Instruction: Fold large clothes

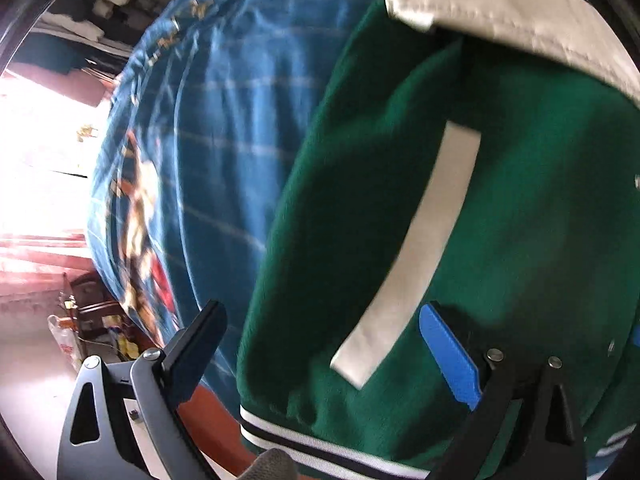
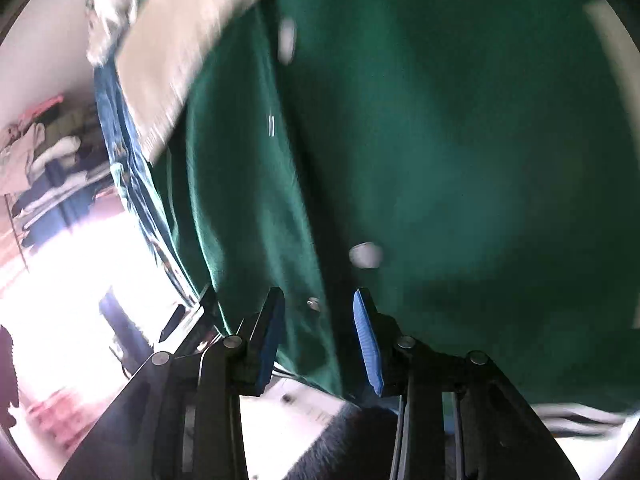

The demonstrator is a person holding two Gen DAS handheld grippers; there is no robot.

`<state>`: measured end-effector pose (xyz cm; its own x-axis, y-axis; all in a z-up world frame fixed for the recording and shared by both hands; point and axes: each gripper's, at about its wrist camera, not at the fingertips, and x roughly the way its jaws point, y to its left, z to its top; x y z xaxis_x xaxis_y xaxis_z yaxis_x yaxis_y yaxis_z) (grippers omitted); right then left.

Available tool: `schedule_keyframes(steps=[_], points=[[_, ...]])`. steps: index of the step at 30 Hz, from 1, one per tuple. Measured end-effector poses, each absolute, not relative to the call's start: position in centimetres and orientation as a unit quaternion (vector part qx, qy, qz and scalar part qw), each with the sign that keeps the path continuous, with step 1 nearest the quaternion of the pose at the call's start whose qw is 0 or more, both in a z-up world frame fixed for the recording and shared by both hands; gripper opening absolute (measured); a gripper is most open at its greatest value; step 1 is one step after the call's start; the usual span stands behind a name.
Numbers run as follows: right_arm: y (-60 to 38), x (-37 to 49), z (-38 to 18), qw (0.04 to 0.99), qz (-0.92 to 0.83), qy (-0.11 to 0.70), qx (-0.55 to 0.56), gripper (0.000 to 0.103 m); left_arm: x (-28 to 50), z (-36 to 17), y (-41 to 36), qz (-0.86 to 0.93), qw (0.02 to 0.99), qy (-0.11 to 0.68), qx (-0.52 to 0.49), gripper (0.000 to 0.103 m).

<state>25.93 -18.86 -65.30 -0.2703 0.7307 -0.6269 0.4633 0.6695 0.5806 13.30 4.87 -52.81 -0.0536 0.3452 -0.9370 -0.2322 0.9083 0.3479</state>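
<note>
A green varsity jacket (image 1: 400,160) with a white pocket strip (image 1: 420,248), a cream sleeve (image 1: 500,8) and a striped hem (image 1: 320,448) lies on the bed. My left gripper (image 1: 323,310) hovers over its lower side edge. It is open wide, with one finger over the bedspread and the blue-padded finger (image 1: 448,352) over the green cloth. In the blurred right wrist view the jacket (image 2: 440,160) fills the frame. My right gripper (image 2: 318,294) stands partly open. The snap-buttoned front edge (image 2: 314,304) runs between its pads, which do not press on it.
A blue patterned bedspread (image 1: 200,160) covers the bed under the jacket. A bright window (image 1: 36,160) and cluttered low furniture (image 1: 92,320) stand beyond the bed's edge. Stacked clothes (image 2: 48,160) sit at the far left. A gloved hand (image 1: 272,464) shows at the bottom.
</note>
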Motion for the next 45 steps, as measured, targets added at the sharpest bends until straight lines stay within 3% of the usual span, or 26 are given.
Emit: schedule_keyframes(steps=[1,2,3,7,10,12,16,21,22,25,28,29,33,35,37,45], points=[[-17.7,25.2,-66.1,0.468,0.141,0.786,0.378,0.037,12.8,-52.6,4.9,0.204,0.692,0.691,0.040,0.099],[-17.2,25.1,-66.3,0.485,0.120,0.786,0.364,0.014,12.4,-52.4,4.9,0.200,0.696,0.688,0.041,0.099],[-17.0,25.2,-65.9,0.496,0.115,0.784,0.356,0.005,12.1,-52.0,4.9,0.192,0.701,0.685,0.040,0.099],[-18.7,25.4,-61.0,0.577,0.067,0.758,0.296,0.004,11.1,-50.4,5.1,0.171,0.717,0.675,0.028,0.099],[-19.4,25.7,-60.7,0.586,0.047,0.760,0.278,0.005,10.7,-49.7,5.2,0.158,0.725,0.670,0.026,0.099],[-18.7,24.8,-61.3,0.548,0.045,0.780,0.300,0.011,11.0,-49.4,5.0,0.153,0.725,0.671,0.019,0.099],[-19.7,25.0,-58.6,0.578,0.024,0.745,0.332,0.032,12.4,-48.6,4.7,0.152,0.735,0.661,0.020,0.099],[-21.0,28.6,-59.3,0.603,0.048,0.710,0.361,0.033,16.9,-49.7,4.6,0.149,0.750,0.644,0.031,0.099],[-20.1,29.9,-60.3,0.597,0.059,0.711,0.366,0.033,17.8,-49.8,4.5,0.148,0.753,0.640,0.034,0.099],[-17.2,33.1,-62.1,0.621,0.045,0.732,0.277,0.005,21.6,-49.8,4.1,0.154,0.769,0.618,0.050,0.099],[-17.4,34.9,-64.2,0.583,0.009,0.760,0.287,0.004,25.2,-48.7,4.4,0.161,0.778,0.604,0.054,0.099],[-17.3,35.3,-63.8,0.574,0.007,0.770,0.279,0.005,26.3,-48.1,4.6,0.163,0.782,0.599,0.052,0.099],[-18.2,37.9,-58.1,0.583,0.057,0.768,0.259,0.026,32.3,-45.8,4.7,0.183,0.789,0.584,0.051,0.099],[-19.1,40.9,-55.3,0.605,0.087,0.741,0.279,0.041,36.4,-45.4,4.0,0.214,0.787,0.569,0.099,0.099],[-19.4,44.8,-54.3,0.622,0.112,0.720,0.287,0.047,40.3,-45.9,3.1,0.246,0.787,0.547,0.144,0.099],[-15.2,66.0,-61.0,0.659,0.176,0.684,0.260,0.050,50.6,-51.2,2.1,0.269,0.776,0.549,0.152,0.099]])
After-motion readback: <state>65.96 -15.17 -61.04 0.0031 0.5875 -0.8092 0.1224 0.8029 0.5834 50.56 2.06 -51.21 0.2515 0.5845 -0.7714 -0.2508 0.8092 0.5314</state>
